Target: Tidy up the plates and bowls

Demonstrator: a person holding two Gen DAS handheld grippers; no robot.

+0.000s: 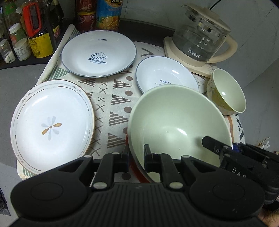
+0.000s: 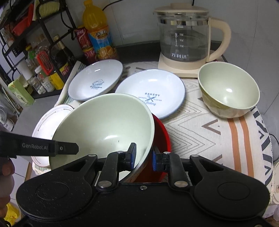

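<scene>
A large pale green bowl with a red outside (image 1: 176, 125) (image 2: 104, 122) is tilted above the patterned cloth. My left gripper (image 1: 136, 153) straddles its near-left rim, jaws not closed on it. My right gripper (image 2: 143, 157) straddles its right rim, with a gap between its blue pads and the wall. A flower-pattern plate (image 1: 52, 125) (image 2: 45, 122) lies at the left. A "Sweet" plate (image 1: 98, 52) (image 2: 95, 80) and a "Bakery" plate (image 1: 165, 75) (image 2: 150, 94) lie behind. A small green bowl (image 1: 226, 90) (image 2: 228, 90) stands at the right.
A glass kettle on a cream base (image 1: 200, 35) (image 2: 184, 36) stands at the back right. Bottles and cans (image 1: 108, 14) (image 2: 97, 35) and a rack of jars (image 1: 26, 35) (image 2: 34, 52) line the back left. The table edge curves at the right (image 2: 266, 139).
</scene>
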